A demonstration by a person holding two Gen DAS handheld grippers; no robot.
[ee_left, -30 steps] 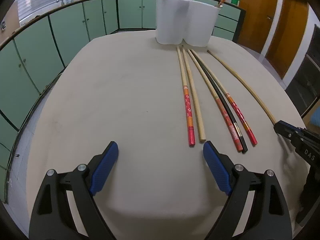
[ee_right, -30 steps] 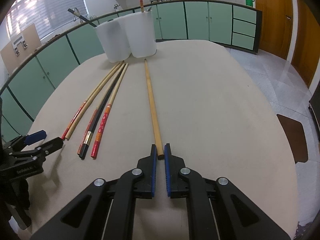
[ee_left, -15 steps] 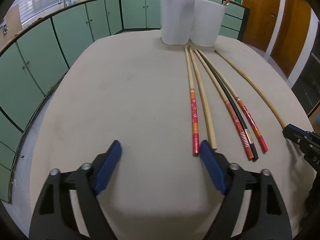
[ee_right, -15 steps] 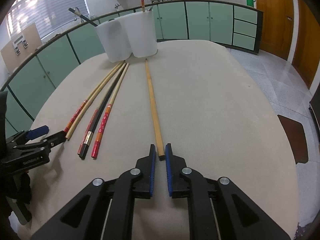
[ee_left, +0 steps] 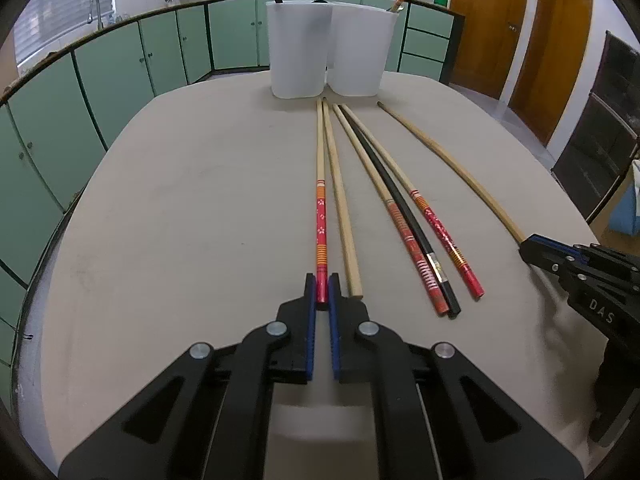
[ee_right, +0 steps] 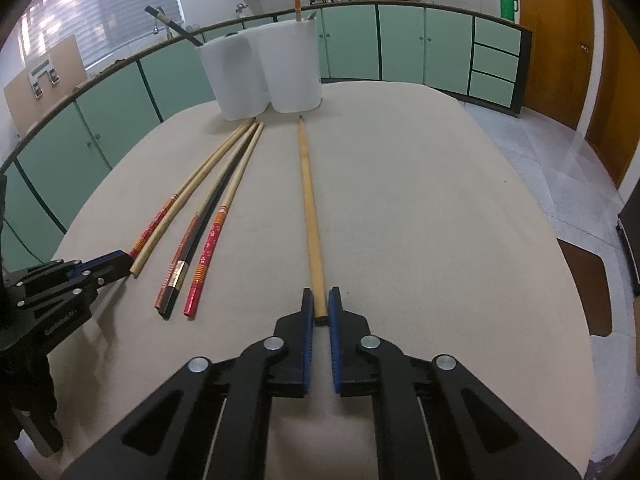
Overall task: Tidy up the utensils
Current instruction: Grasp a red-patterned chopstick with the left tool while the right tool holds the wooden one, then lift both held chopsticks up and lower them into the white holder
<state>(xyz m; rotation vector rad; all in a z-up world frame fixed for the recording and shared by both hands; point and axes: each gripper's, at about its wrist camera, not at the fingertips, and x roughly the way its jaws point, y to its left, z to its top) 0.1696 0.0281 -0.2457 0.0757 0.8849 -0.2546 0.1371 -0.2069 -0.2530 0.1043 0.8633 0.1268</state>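
Several long chopsticks lie side by side on the beige table [ee_left: 180, 220], pointing at two white holders [ee_left: 298, 50] [ee_left: 360, 54] at the far edge. My left gripper [ee_left: 321, 294] is shut on the near end of the leftmost red-patterned chopstick [ee_left: 321, 216]. A plain wooden chopstick [ee_left: 340, 200] lies right beside it. My right gripper [ee_right: 319, 308] is shut on the near end of a separate plain bamboo chopstick [ee_right: 310, 208], which also shows in the left wrist view [ee_left: 448, 160]. A black stick and a red stick stand in the holders [ee_right: 244, 76].
Two red-ended chopsticks and a black one [ee_left: 404, 216] lie between my grippers. Green cabinets [ee_left: 120, 72] ring the table on the far and left sides. Wooden doors [ee_left: 560, 40] stand at the right. A brown stool seat [ee_right: 588, 284] sits beside the table's right edge.
My left gripper moved right and forward and shut on the red-patterned chopstick's end; it was wide open before. My right gripper stays shut on the bamboo chopstick.
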